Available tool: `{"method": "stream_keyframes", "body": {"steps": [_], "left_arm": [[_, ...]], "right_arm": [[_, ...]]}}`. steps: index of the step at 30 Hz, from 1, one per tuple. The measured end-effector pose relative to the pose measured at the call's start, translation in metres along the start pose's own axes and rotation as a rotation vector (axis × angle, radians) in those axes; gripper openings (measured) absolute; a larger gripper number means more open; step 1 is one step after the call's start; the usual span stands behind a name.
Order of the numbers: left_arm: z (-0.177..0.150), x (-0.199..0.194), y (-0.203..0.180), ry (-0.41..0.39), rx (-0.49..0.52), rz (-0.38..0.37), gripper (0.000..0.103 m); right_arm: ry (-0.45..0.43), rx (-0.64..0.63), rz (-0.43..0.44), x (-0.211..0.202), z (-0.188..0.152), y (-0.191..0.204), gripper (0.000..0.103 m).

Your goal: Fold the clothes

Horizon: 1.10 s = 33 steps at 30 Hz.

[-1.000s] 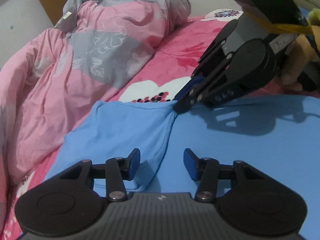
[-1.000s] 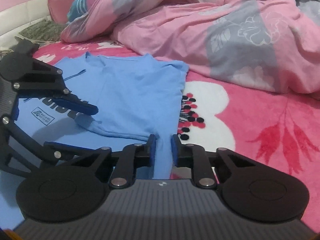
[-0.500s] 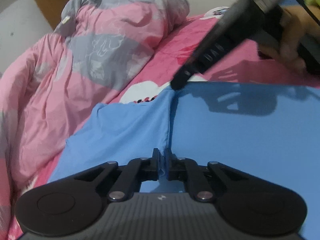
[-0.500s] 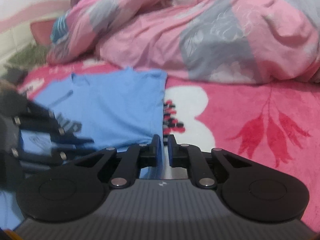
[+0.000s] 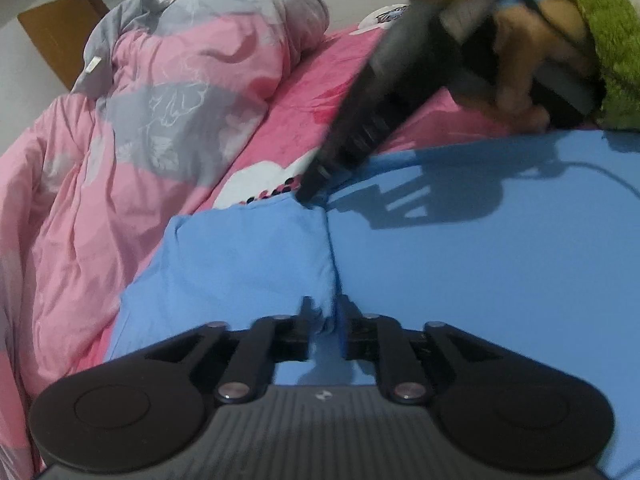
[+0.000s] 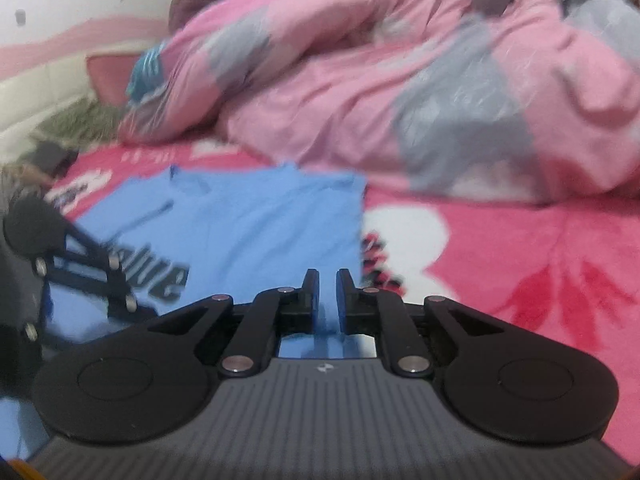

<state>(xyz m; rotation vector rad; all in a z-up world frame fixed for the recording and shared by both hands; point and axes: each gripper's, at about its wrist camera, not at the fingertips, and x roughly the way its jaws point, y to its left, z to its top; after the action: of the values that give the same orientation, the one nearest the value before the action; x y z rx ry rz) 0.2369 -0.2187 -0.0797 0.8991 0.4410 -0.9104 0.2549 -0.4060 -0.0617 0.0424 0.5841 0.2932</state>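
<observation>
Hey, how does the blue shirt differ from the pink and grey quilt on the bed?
The blue shirt lies spread flat on the red bedsheet; the quilt is bunched in a high heap behind it. The shirt is plain blue with dark lettering; the quilt is pink with grey flowered patches. Both are soft fabric on the same bed.

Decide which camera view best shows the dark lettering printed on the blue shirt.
The right wrist view: the lettering shows on the shirt, though blurred and partly behind the left claw. The left wrist view shows only plain blue cloth.
</observation>
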Motion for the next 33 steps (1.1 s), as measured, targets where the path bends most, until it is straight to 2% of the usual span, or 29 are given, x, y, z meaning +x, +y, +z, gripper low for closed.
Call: {"method": "stream_keyframes", "body": {"steps": [1,2,7,11,14,17,27,33], "left_arm": [[0.000,-0.003,0.008,-0.003,-0.027,0.002,0.049],[0.001,-0.004,0.020,-0.012,-0.072,0.011,0.053],[0.009,-0.007,0.082,-0.054,-0.301,0.057,0.053],[0.032,0.044,0.141,-0.051,-0.546,0.083,0.056],[0.048,0.090,0.172,-0.026,-0.637,0.128,0.054],[0.056,0.123,0.190,0.014,-0.660,0.173,0.051],[0.048,0.157,0.185,0.050,-0.635,0.108,0.051],[0.038,0.173,0.196,0.048,-0.723,0.161,0.049]], "right_arm": [[0.039,0.000,0.001,0.007,-0.003,0.000,0.009],[0.070,0.001,-0.001,0.012,-0.005,-0.001,0.009],[0.082,0.048,0.021,0.013,-0.006,-0.007,0.009],[0.081,0.062,0.032,0.014,-0.010,-0.009,0.009],[0.074,0.091,0.052,0.014,-0.012,-0.014,0.009],[0.071,0.111,0.064,0.013,-0.013,-0.017,0.009],[0.071,0.110,0.063,0.014,-0.013,-0.016,0.009],[0.071,0.107,0.060,0.015,-0.013,-0.015,0.009]]}}
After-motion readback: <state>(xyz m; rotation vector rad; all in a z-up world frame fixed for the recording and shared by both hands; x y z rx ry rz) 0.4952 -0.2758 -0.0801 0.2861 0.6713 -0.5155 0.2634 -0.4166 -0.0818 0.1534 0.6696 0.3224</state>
